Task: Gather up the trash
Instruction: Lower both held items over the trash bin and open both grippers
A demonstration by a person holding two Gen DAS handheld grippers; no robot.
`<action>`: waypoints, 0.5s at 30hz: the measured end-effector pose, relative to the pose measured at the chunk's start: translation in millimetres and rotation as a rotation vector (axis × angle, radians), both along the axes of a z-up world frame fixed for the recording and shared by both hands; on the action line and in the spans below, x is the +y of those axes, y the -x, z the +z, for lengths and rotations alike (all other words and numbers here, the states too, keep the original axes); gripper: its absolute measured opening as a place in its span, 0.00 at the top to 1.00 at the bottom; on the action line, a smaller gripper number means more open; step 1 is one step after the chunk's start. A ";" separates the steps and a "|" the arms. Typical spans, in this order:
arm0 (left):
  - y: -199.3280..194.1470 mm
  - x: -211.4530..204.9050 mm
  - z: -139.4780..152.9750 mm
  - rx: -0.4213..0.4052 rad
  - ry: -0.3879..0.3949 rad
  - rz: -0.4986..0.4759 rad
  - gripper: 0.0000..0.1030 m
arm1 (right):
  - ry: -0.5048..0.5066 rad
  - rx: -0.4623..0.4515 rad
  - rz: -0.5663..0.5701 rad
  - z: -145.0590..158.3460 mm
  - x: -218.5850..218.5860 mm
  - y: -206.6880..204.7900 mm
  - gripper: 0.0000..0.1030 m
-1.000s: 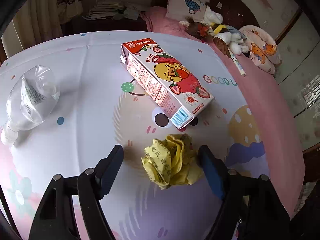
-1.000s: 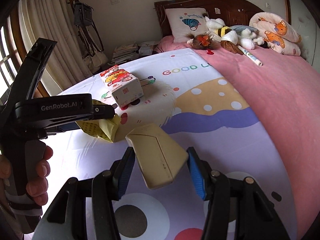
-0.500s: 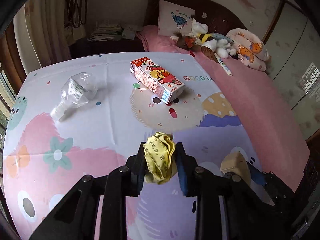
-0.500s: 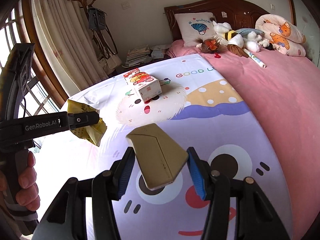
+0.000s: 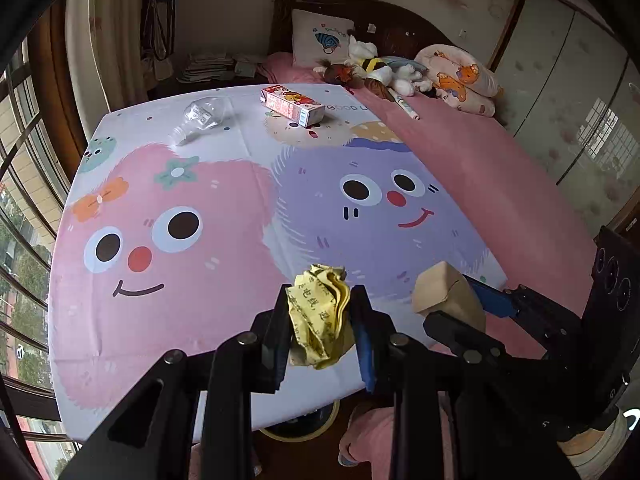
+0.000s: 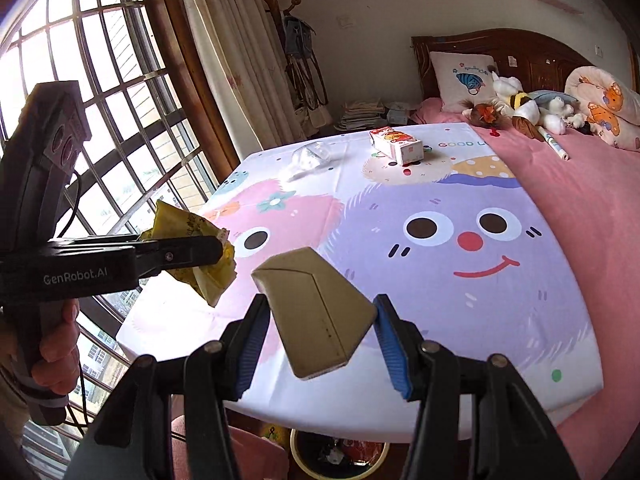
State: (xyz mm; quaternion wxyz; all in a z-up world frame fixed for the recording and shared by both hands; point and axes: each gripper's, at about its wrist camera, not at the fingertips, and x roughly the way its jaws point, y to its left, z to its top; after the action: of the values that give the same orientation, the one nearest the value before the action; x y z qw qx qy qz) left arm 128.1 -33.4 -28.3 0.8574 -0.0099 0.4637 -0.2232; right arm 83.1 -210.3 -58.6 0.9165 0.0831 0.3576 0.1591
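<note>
Once both loads had been lifted off the cartoon-print bedsheet [image 5: 180, 320] and carried back past its near edge, dropping them looked next: the left gripper [image 5: 320, 320] stood clamped narrow on the crumpled yellow paper [image 5: 320, 312], the right gripper [image 6: 318, 332] half-open around the tan cardboard box [image 6: 316, 312], above the yellow-rimmed bin [image 6: 340, 460].

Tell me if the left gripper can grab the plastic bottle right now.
Probably not. The left gripper is shut on the crumpled yellow paper, so its jaws are full, and the plastic bottle lies far off across the bedspread near the juice carton.
</note>
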 end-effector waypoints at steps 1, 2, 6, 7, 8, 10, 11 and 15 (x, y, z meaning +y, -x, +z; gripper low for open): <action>12.6 3.6 -5.7 0.009 0.000 -0.002 0.75 | 0.000 0.001 0.013 -2.0 2.8 11.0 0.49; 24.0 6.9 -11.4 0.016 0.001 -0.005 0.75 | 0.000 0.005 0.022 -4.7 5.2 20.3 0.49; 64.6 16.4 -44.0 0.034 0.001 -0.010 0.74 | 0.041 0.025 0.051 -25.9 16.0 53.0 0.49; 73.2 17.7 -55.3 0.039 -0.001 -0.011 0.74 | 0.049 0.033 0.058 -33.5 18.7 58.8 0.49; 80.3 18.7 -66.3 0.044 -0.007 -0.010 0.74 | 0.054 0.050 0.062 -43.0 21.4 64.3 0.49; 94.3 17.5 -92.8 0.053 -0.036 -0.015 0.74 | 0.058 0.086 0.065 -64.1 25.3 72.3 0.49; 100.2 17.6 -107.2 0.061 -0.043 -0.015 0.74 | 0.065 0.107 0.061 -77.3 27.5 75.0 0.48; 117.4 11.1 -164.7 0.071 -0.088 -0.017 0.74 | 0.065 0.205 0.035 -134.7 32.3 82.5 0.48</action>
State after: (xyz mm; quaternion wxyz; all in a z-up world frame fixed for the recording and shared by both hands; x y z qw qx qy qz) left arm 10.8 -22.3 -193.0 0.8381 0.0240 0.5032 -0.2093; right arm 0.7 -177.9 -193.3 0.8745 0.0631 0.4556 0.1541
